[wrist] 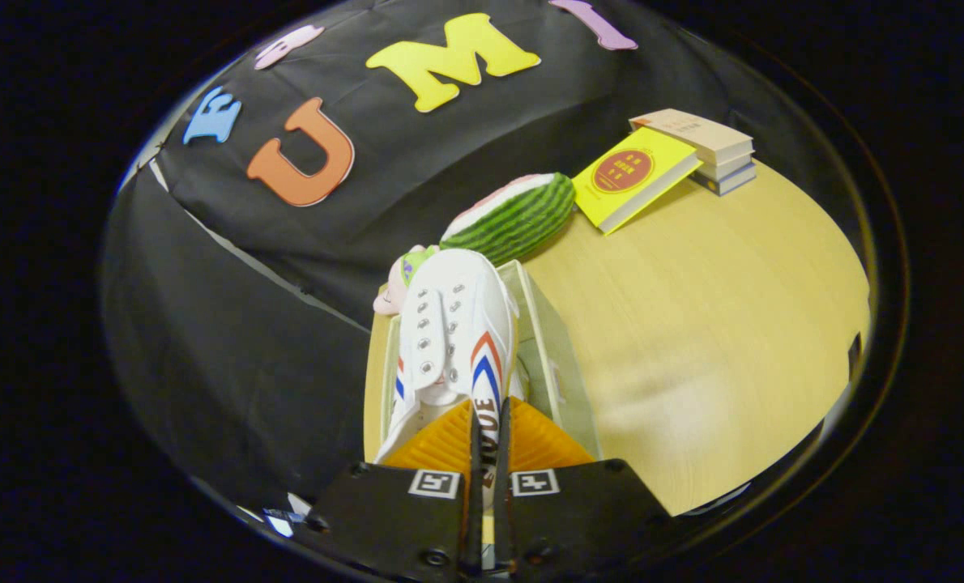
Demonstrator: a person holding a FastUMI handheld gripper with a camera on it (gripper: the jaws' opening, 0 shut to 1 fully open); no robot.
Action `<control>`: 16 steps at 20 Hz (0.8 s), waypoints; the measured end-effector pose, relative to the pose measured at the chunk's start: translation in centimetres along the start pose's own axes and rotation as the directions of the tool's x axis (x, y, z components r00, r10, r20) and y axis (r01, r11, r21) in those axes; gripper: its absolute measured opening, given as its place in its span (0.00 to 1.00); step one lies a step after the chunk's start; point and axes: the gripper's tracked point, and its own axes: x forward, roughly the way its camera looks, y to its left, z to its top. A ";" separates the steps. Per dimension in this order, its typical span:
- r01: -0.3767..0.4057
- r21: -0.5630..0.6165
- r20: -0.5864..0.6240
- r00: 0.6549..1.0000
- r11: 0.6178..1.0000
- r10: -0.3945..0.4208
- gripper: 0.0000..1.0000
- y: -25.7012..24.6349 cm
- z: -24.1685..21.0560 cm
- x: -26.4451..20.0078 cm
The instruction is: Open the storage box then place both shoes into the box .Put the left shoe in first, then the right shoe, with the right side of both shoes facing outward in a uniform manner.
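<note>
Smooth wood-grain table, matt cloth wall

Between our gripper's fingers we pinch the shoe's side; it reaches ahead over the storage box on the table. Beyond its toe lies a watermelon toy, and further right of that, books.

White shoe – red-blue stripes, lace-side up – over open storage box.
</note>
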 end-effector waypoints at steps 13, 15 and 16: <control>0.203 -0.409 0.512 0.858 0.890 0.040 1.00 6.2 7.4 -12.2; 0.208 -0.401 0.546 0.836 0.892 0.050 1.00 6.4 7.4 -13.9; 0.215 -0.396 0.569 0.820 0.893 0.054 1.00 6.4 7.6 -14.9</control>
